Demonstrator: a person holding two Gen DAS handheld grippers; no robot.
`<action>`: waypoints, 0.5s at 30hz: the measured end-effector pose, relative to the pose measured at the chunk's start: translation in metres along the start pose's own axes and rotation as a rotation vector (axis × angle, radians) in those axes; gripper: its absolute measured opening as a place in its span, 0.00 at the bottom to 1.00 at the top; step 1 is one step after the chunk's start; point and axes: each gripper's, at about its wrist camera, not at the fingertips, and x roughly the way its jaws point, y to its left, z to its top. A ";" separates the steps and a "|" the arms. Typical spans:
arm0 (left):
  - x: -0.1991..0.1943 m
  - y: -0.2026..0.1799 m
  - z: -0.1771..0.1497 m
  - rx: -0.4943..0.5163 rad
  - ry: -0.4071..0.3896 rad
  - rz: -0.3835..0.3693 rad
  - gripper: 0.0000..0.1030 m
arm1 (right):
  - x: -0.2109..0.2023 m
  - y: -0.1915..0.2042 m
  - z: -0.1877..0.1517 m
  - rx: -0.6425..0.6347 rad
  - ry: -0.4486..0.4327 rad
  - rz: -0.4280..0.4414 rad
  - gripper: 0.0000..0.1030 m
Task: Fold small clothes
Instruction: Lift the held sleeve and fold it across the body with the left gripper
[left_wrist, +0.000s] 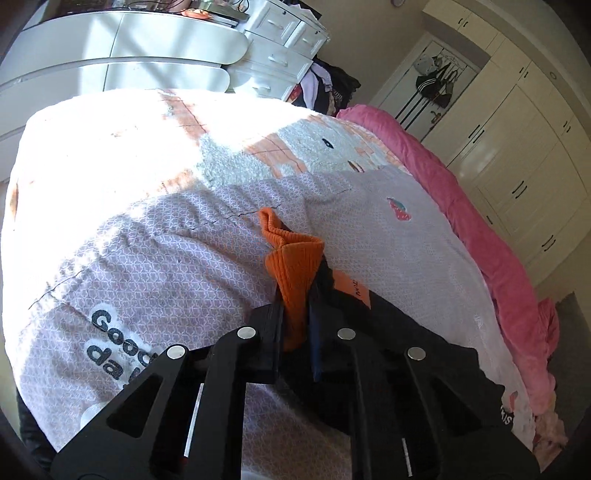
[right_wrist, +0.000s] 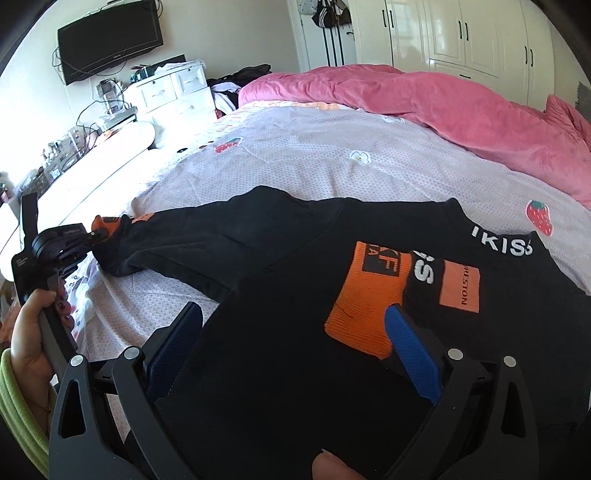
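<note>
With the left gripper pinching the orange sleeve cuff of the black sweatshirt lying on the bedspread and the right gripper spread empty above its body, an unanchored pull risks dragging the whole garment.

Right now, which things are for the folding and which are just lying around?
For the folding:
black top
its orange cuff
left gripper, shut on the cuff
right gripper, open

Just lying around:
pink blanket
TV
white drawers
</note>
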 end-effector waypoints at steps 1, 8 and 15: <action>-0.008 -0.002 0.000 0.007 -0.023 -0.025 0.05 | -0.001 -0.002 -0.001 0.008 -0.001 -0.001 0.95; -0.045 -0.052 -0.009 0.124 -0.091 -0.154 0.05 | -0.015 -0.027 -0.016 0.075 0.001 -0.002 0.95; -0.070 -0.111 -0.028 0.194 -0.066 -0.315 0.04 | -0.036 -0.065 -0.029 0.163 -0.008 -0.018 0.96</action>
